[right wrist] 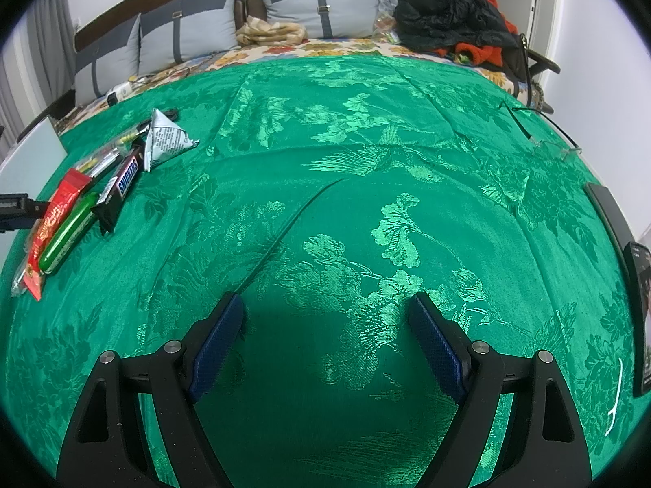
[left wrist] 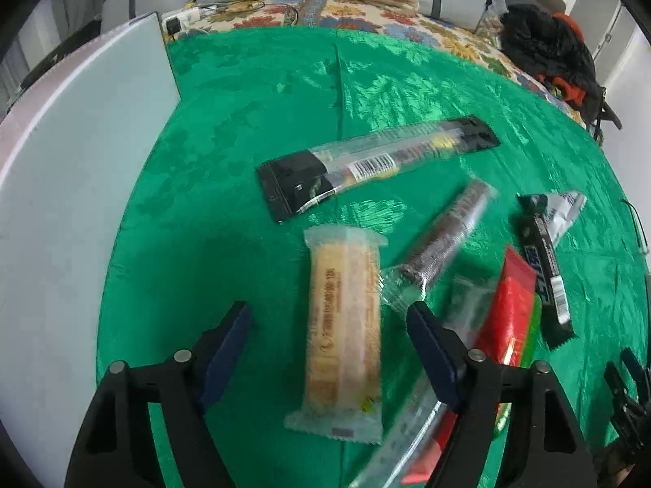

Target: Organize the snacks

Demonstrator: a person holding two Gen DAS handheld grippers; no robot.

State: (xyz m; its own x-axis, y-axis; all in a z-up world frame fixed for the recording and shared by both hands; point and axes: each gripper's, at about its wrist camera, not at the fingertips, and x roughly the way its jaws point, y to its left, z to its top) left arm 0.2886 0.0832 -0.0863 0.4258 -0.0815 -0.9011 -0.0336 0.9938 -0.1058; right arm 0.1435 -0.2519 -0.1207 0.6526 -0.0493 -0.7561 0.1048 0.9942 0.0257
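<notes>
The left gripper is held wide open over the pale wafer bar lying between its fingers on the green cloth. The bar should be straddled squarely across its width, clear of the chocolate bar just beside it. The right gripper is held open above bare cloth.

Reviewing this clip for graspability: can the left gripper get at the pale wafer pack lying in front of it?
Probably yes. The left gripper is open with the pale wafer pack lying between its fingers, nothing on top of it. The clear-wrapped dark bar lies close beside it.
</notes>
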